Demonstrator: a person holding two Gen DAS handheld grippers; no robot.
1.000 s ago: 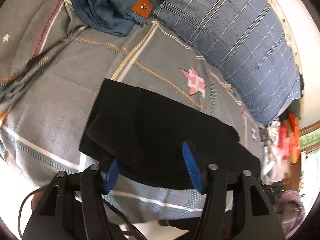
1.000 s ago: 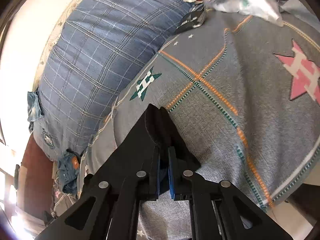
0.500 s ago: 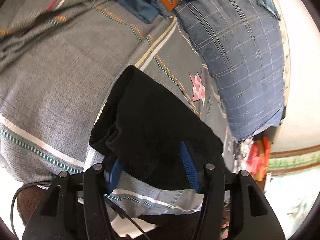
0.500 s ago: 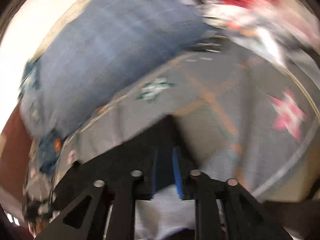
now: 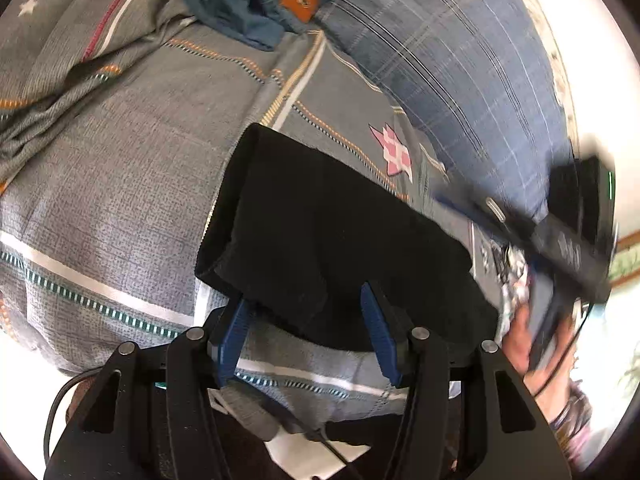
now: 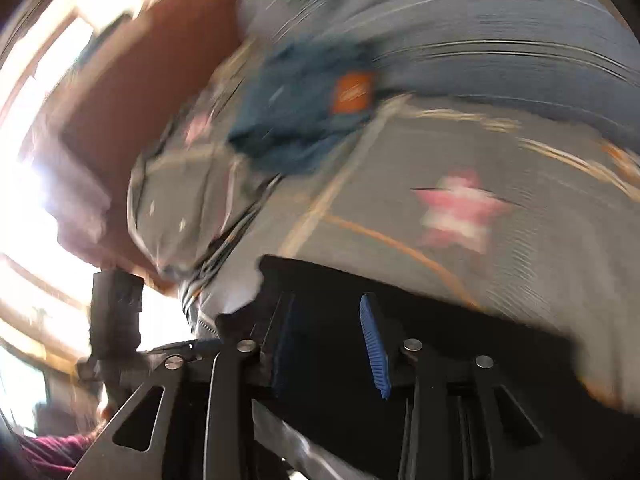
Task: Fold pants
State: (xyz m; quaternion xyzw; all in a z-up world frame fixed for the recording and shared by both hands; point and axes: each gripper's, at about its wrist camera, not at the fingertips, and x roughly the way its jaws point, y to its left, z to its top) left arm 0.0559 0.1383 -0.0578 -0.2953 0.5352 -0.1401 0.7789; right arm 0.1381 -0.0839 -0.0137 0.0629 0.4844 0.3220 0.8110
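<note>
The black pants (image 5: pixel 332 240) lie folded into a compact rectangle on the grey patterned bedspread (image 5: pixel 120 184), filling the middle and lower centre of the left wrist view, their near edge just ahead of the tongs. They look soft and light, a limp knit that should sag and slide open if lifted by one layer; the thick doubled edge at the left end seems the safest place to pinch, taking every layer at once.

The left gripper (image 5: pixel 308 328) hangs over that near edge with its blue pads parted, one off the cloth's left corner and one above it, pressing nothing. The right gripper (image 6: pixel 332 340) has just been spreading its jaws; in its badly blurred view dark fabric lies under and between the pads, which stand apart and do not pinch it. A hand (image 5: pixel 520 344) carries it at the right edge of the left view.

Beyond the pants, a pink star (image 5: pixel 394 152) marks the bedspread, a blue plaid pillow (image 5: pixel 460 80) fills the upper right, and crumpled jeans (image 5: pixel 256 4) with an orange patch sit at the top. A reddish-brown wall or board, too smeared to name, shows at upper left in the right view.
</note>
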